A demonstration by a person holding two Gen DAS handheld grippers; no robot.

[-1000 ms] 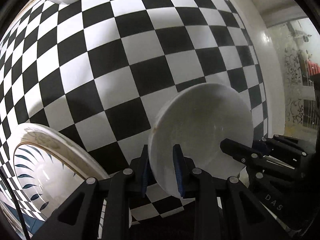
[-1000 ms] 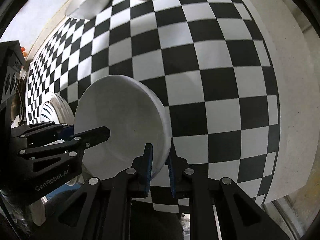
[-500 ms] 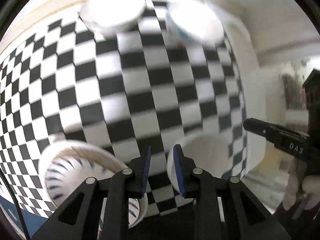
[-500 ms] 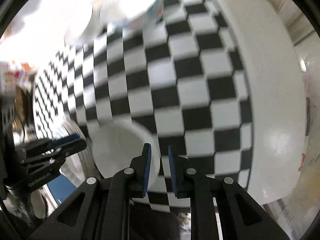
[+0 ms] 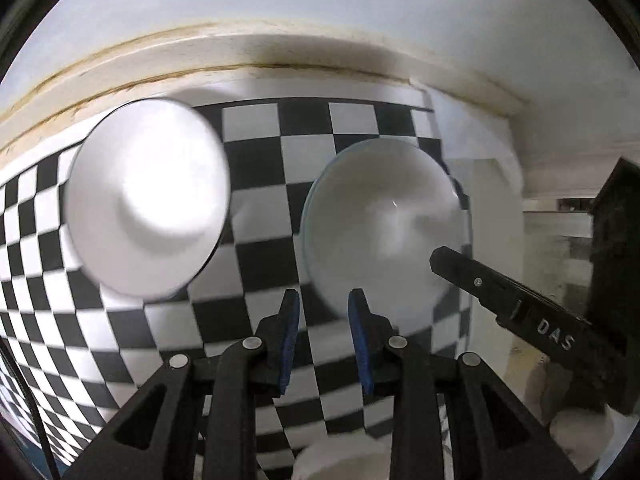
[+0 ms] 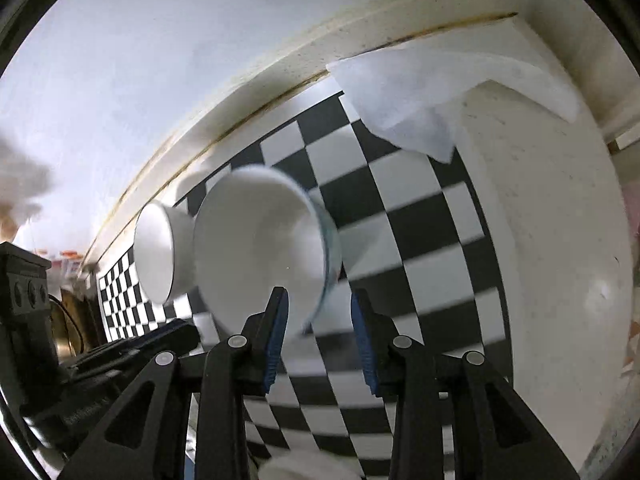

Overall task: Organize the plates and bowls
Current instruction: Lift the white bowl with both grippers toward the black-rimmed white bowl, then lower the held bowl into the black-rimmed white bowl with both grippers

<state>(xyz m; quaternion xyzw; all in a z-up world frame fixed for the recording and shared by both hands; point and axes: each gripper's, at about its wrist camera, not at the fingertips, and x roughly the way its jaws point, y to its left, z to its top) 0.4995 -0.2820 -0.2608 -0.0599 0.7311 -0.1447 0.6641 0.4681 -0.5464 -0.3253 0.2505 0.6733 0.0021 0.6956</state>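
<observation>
Two white bowls stand at the back of the checkered cloth near the wall. In the left wrist view a plain white bowl (image 5: 146, 200) is at the left and a bowl with a bluish rim (image 5: 384, 226) is at the right. My left gripper (image 5: 324, 340) is open and empty, just short of the bluish-rimmed bowl. The right gripper's finger (image 5: 500, 296) reaches in from the right. In the right wrist view the bluish-rimmed bowl (image 6: 260, 252) is ahead, the plain bowl (image 6: 160, 252) behind it to the left. My right gripper (image 6: 318, 340) is open and empty.
The black-and-white checkered cloth (image 5: 260, 184) ends at a cream wall ledge (image 5: 240, 56). A white cloth (image 6: 420, 96) lies at the back right corner. The bare white counter (image 6: 560, 280) runs along the right. The rim of a white dish (image 5: 340, 460) shows at the bottom edge.
Both grippers let go of the white plate they held a second ago, opened, and swung up toward the two bowls at the back. The plate and patterned plate have dropped out of view.
</observation>
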